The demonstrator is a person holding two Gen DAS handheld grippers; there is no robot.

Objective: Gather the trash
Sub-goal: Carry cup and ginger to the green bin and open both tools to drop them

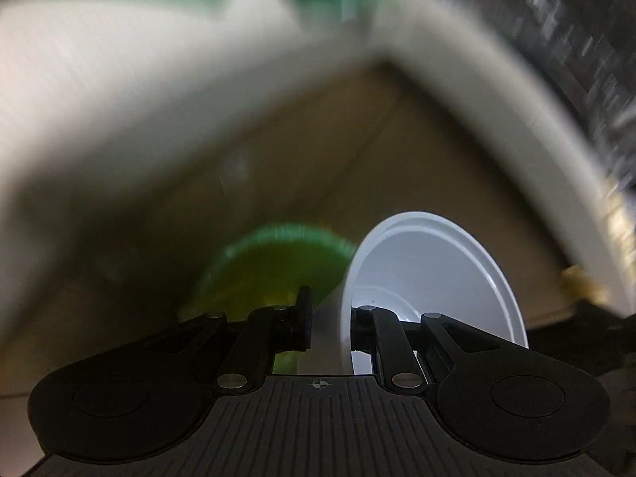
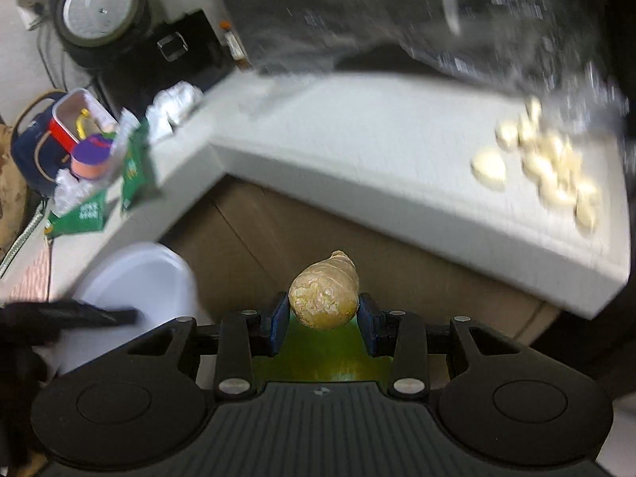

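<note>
In the left wrist view my left gripper (image 1: 330,320) is shut on the wall of a white cup (image 1: 429,274). One finger is outside the cup, the other inside its mouth. A green-rimmed bin (image 1: 270,266) with a yellow-green inside lies blurred straight below. In the right wrist view my right gripper (image 2: 322,312) is shut on a tan crumpled lump (image 2: 324,298) between its blue pads. The green bin (image 2: 318,357) shows just under it. The white cup (image 2: 135,278) is at the lower left, with the left gripper's dark fingers (image 2: 91,316) on it.
A white counter (image 2: 357,151) juts over brown cabinet fronts (image 2: 246,246). Several pale garlic cloves (image 2: 548,167) lie on its right end. At its left end sit green packets (image 2: 135,171), a red tin (image 2: 75,119) and crumpled wrap. A round cooker (image 2: 99,8) stands beyond.
</note>
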